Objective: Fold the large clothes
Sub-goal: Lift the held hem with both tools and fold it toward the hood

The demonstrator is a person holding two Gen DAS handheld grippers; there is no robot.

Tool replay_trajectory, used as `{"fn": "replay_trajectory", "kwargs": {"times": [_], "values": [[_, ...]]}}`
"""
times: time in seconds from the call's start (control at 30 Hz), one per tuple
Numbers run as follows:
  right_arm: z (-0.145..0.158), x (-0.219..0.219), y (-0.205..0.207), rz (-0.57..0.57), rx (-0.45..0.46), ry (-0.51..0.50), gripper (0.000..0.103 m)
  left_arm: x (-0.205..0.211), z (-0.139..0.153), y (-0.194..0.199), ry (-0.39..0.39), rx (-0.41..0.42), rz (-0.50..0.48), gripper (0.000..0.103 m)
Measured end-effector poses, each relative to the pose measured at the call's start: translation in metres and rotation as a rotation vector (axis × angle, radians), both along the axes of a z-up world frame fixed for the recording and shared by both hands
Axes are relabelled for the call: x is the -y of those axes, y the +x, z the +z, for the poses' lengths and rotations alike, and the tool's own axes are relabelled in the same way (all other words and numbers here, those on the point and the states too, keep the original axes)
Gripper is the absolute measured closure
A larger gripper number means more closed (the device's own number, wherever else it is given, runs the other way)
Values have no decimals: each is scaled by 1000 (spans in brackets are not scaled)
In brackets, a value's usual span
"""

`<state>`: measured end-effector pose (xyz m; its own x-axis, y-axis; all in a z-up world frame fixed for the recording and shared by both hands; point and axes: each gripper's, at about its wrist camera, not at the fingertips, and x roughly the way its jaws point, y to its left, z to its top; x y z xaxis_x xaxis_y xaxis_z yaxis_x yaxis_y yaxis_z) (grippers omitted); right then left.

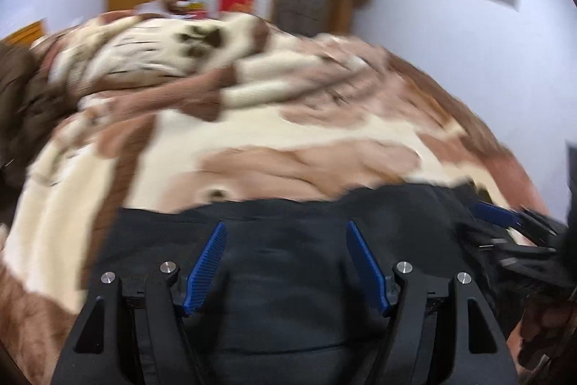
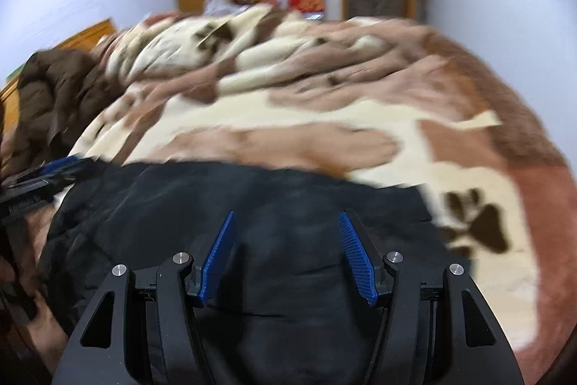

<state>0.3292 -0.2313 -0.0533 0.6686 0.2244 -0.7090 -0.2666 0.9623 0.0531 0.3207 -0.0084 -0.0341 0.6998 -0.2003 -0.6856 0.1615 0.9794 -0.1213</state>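
Black garment [image 1: 288, 262] lies directly under both claws. Left gripper [image 1: 286, 264]: jaws spread wide, nothing clamped, cloth below and between the pads. Right gripper [image 2: 286, 257]: same, wide and empty. Garment spread on the near part of the paw-print blanket [image 2: 360, 118], long axis running left-right; each claw sits over its own half. Brown jacket [image 2: 54, 96] far left.
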Motion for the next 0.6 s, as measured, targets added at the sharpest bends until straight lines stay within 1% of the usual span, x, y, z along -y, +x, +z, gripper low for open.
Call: {"fn": "replay_trajectory", "kwargs": {"times": [0.07,0.1,0.17,0.3,0.4,0.6], "values": [[-24,-2,14,-7,-58,-9,44,19,-21,14,2,-66,-21,32],[-33,1,19,-16,-63,-10,44,24,-35,20,14,-95,-21,31],[-44,5,24,-20,-66,-8,44,27,-52,26,30,-106,-7,30],[-61,5,33,-17,-59,-20,44,29,-67,34,39,-112,1,30],[-66,5,38,-23,-49,-18,44,30,-75,38,41,-112,8,30],[-71,7,40,-25,-45,-10,44,33,-80,42,55,-103,14,30]]}}
